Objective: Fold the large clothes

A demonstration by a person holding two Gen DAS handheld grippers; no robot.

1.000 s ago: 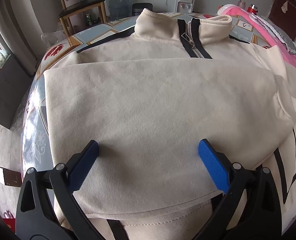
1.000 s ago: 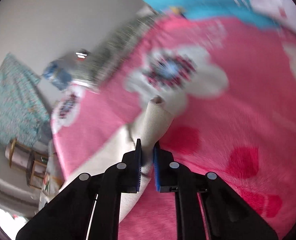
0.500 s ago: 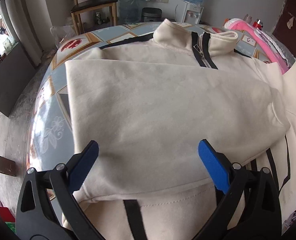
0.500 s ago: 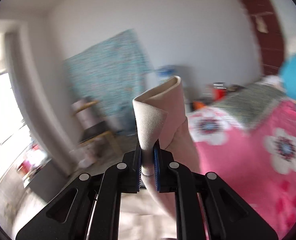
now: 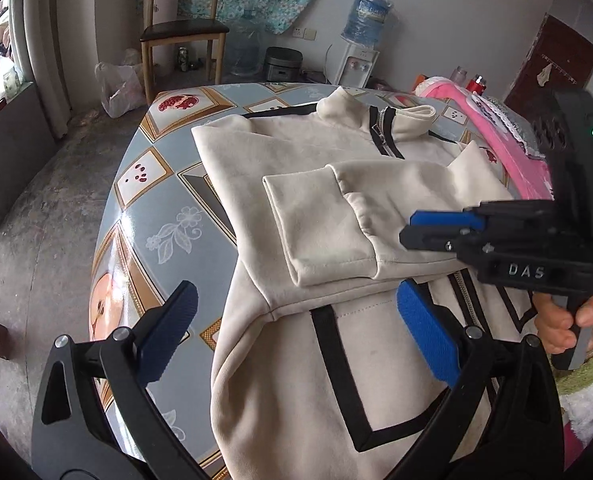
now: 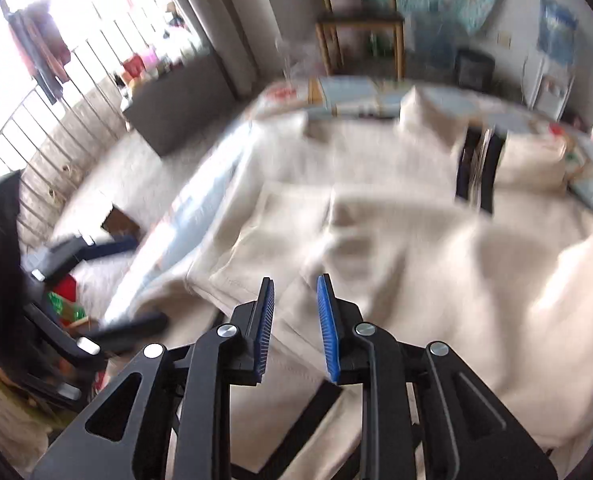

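Observation:
A cream zip-neck sweatshirt [image 5: 296, 360] with black stripes lies face up on the patterned table [image 5: 148, 184]. Both sleeves lie folded across its chest; the top sleeve's cuff [image 5: 316, 224] rests in the middle. My left gripper [image 5: 296, 332] is open and empty, above the garment's left side near the table edge. My right gripper [image 6: 295, 322] is open and empty just above the folded sleeve [image 6: 376, 240]; it also shows at the right of the left wrist view [image 5: 424, 229]. The right wrist view is blurred.
A pink flowered blanket [image 5: 496, 136] lies beyond the table's right side. A wooden chair [image 5: 184, 32], water bottles and a dispenser [image 5: 360, 60] stand by the back wall. Concrete floor [image 5: 36, 200] lies left of the table. The left gripper [image 6: 76, 256] shows blurred at left.
My right gripper carried the sleeve cuff over the chest, let it go and opened. My left gripper pulled back and to the left, staying open.

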